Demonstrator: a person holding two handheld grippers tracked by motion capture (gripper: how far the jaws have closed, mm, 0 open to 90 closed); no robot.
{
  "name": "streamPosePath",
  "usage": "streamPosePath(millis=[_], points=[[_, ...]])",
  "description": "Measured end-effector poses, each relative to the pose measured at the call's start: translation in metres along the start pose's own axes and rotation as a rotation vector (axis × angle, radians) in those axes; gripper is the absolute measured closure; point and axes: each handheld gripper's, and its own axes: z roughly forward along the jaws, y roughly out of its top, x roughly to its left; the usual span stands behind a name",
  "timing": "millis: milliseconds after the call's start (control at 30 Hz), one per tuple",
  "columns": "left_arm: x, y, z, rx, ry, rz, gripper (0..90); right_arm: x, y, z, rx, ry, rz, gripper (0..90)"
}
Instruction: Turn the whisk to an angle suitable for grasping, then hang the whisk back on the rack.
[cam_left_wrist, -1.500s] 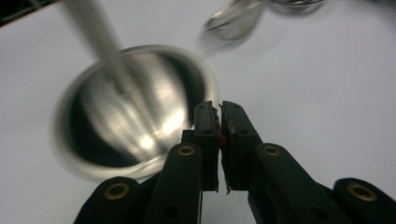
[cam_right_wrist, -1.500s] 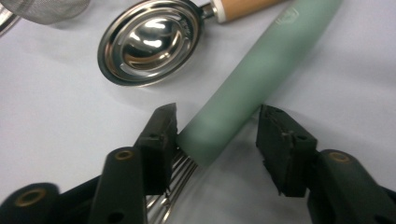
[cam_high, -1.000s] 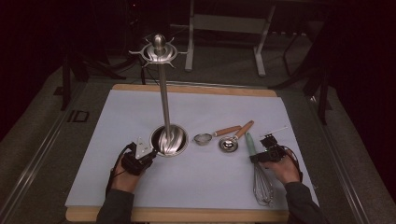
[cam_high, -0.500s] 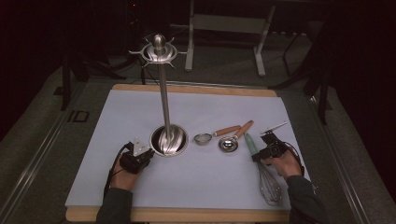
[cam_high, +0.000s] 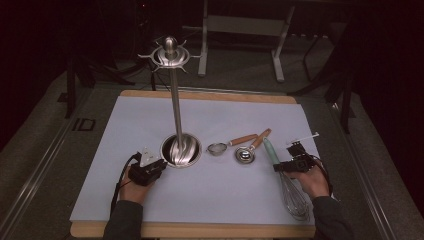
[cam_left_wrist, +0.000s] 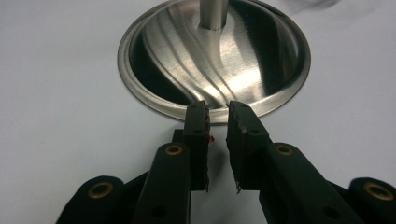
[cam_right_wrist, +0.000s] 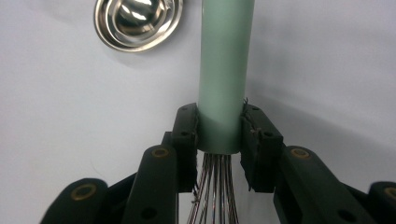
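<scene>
A tall steel utensil stand (cam_high: 175, 107) rises from a round brushed base (cam_high: 181, 151) (cam_left_wrist: 224, 60) on the white mat (cam_high: 125, 130). My left gripper (cam_high: 161, 166) (cam_left_wrist: 217, 109) lies at the base's near rim; its jaws have just been opening, open a narrow gap with nothing between them. A whisk (cam_high: 296, 197) with a pale green handle (cam_right_wrist: 226, 56) lies at the right. My right gripper (cam_high: 285, 165) (cam_right_wrist: 220, 112) has just been closing and is shut on the handle's lower end, where the wires (cam_right_wrist: 215, 186) come out.
A small strainer (cam_high: 217, 148) and a steel measuring spoon (cam_high: 245, 155) (cam_right_wrist: 135, 18), both wooden-handled, lie between the base and the whisk. The mat rests on a wooden board (cam_high: 210, 95). A metal frame (cam_high: 240, 25) stands on the dark floor beyond.
The right hand has shifted slightly, its jaws around the whisk's handle. The left hand has stayed beside the stand's base.
</scene>
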Motion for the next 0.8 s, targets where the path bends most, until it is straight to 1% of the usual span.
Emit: streamPosePath(millis=[33, 167, 200, 233, 267, 367, 533, 633, 667, 700, 733, 767, 800], points=[[0.001, 0.0, 0.0, 0.002, 0.001, -0.015, 77.5, 0.0, 0.001, 0.0, -0.009, 0.005, -0.007, 69.3], [0.003, -0.001, -0.001, -0.011, 0.001, -0.026, 77.1, 0.002, 0.002, 0.002, -0.026, 0.016, -0.008, 69.4], [0.003, -0.001, -0.001, -0.011, 0.001, -0.026, 76.8, 0.002, 0.002, 0.002, -0.026, 0.016, -0.008, 69.4], [0.002, -0.001, -0.001, -0.012, 0.003, -0.024, 76.8, 0.003, 0.002, 0.002, -0.029, 0.026, -0.009, 69.4], [0.001, -0.001, -0.001, -0.012, 0.009, -0.02, 76.2, 0.005, 0.003, 0.002, -0.033, 0.046, -0.013, 69.4], [0.0, -0.001, 0.0, -0.011, 0.014, -0.009, 75.5, 0.007, 0.004, -0.002, -0.056, 0.051, -0.022, 69.4], [0.0, -0.001, 0.0, -0.004, 0.023, -0.006, 74.3, 0.014, 0.008, -0.009, -0.085, 0.055, -0.038, 69.4], [0.0, -0.001, 0.0, -0.004, 0.026, -0.006, 73.6, 0.019, 0.01, -0.013, -0.119, 0.072, -0.061, 69.4], [0.0, -0.001, 0.0, -0.004, 0.026, -0.006, 73.6, 0.019, 0.01, -0.013, -0.119, 0.072, -0.061, 69.4], [0.0, -0.002, 0.0, -0.01, 0.031, -0.008, 73.5, 0.022, 0.011, -0.016, -0.143, 0.082, -0.08, 69.4], [0.0, -0.002, 0.0, -0.01, 0.031, -0.008, 73.5, 0.022, 0.011, -0.016, -0.143, 0.082, -0.08, 69.4], [-0.001, -0.002, -0.001, -0.022, 0.033, -0.015, 73.5, 0.027, 0.012, -0.019, -0.169, 0.095, -0.102, 69.4], [0.0, -0.002, -0.002, -0.026, 0.035, -0.016, 73.5, 0.029, 0.013, -0.02, -0.175, 0.099, -0.107, 69.4]])
